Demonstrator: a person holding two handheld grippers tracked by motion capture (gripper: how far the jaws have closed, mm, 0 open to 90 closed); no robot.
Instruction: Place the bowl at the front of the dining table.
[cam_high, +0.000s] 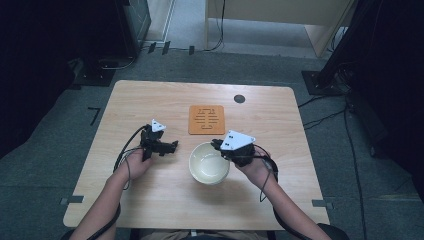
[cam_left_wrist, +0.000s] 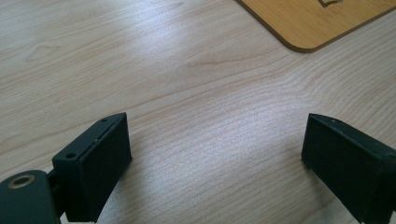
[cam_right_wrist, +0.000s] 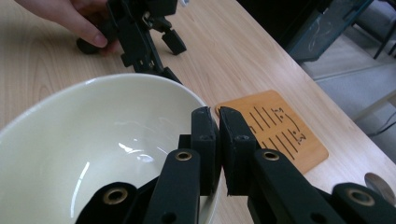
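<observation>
The right gripper (cam_right_wrist: 218, 122) pinches the rim of the round cream ceramic bowl (cam_high: 209, 163) near the square orange wooden trivet (cam_high: 206, 119), not yet lifted, while the left gripper (cam_left_wrist: 215, 149) hovers open.

High cam looks down on table (cam_high: 150, 200); both gripper cams close, low, sharing orange mat (cam_left_wrist: 317, 18).
</observation>
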